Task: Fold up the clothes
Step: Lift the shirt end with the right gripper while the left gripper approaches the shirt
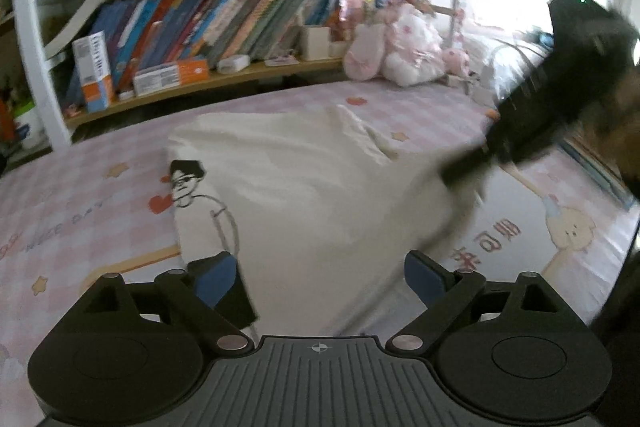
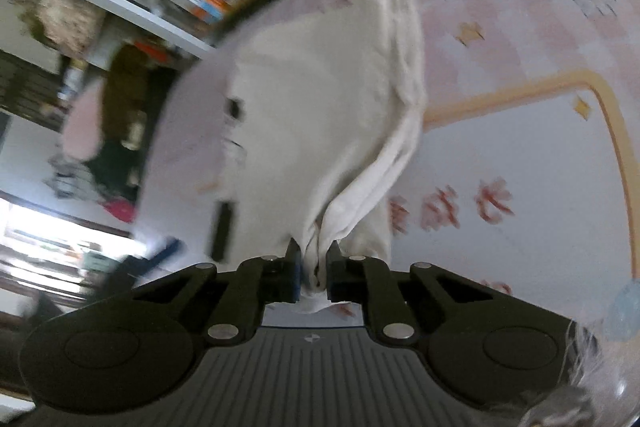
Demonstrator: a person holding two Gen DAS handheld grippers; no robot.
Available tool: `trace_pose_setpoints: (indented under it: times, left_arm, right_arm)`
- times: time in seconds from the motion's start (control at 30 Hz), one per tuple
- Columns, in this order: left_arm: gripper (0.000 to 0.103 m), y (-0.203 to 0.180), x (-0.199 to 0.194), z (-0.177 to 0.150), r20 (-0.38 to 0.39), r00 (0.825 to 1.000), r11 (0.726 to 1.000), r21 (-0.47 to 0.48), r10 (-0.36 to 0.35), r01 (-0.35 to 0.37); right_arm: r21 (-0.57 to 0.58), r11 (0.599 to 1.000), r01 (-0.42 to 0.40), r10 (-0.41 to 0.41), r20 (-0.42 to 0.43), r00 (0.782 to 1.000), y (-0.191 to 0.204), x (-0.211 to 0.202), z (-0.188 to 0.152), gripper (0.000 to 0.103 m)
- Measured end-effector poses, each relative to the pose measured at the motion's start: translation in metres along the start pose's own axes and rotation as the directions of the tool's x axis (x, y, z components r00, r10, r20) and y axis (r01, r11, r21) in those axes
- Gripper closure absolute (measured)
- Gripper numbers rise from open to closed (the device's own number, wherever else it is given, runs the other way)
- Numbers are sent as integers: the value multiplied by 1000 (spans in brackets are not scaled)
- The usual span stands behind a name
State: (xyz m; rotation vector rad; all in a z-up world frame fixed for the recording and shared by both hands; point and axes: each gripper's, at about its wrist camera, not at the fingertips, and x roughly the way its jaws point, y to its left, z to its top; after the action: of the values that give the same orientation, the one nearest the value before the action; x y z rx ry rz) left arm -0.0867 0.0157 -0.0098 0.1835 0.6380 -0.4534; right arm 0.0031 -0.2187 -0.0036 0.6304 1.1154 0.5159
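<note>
A white T-shirt (image 1: 304, 187) with a black line drawing of a figure lies partly folded on a pink checked bed sheet (image 1: 80, 211). My left gripper (image 1: 320, 277) hovers over its near edge, open, with nothing between its blue pads. The right gripper (image 1: 472, 171) shows blurred at the shirt's right side, holding cloth. In the right wrist view that right gripper (image 2: 313, 267) is shut on a bunched edge of the T-shirt (image 2: 320, 99), which stretches away from the fingers across the bed.
A bookshelf (image 1: 192, 27) full of books runs along the far side of the bed. Pink and white plush toys (image 1: 396, 47) sit at the far right corner. The bed sheet (image 2: 520, 147) carries cartoon prints and lettering.
</note>
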Motion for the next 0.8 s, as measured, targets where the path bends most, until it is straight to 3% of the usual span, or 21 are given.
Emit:
trace_pose_setpoints:
  times: [0.33, 0.53, 0.8]
  left_arm:
    - [9, -46, 17, 0, 3, 1000, 987, 158, -18, 17]
    - [9, -47, 34, -3, -18, 991, 975, 187, 130, -124]
    - [10, -34, 46, -10, -86, 945, 920, 270, 317, -284]
  right_arm:
    - [1, 997, -75, 75, 46, 996, 19, -4, 14, 92]
    - [6, 995, -98, 97, 63, 993, 18, -10, 15, 92]
    - [35, 995, -93, 91, 67, 994, 0, -20, 11, 92]
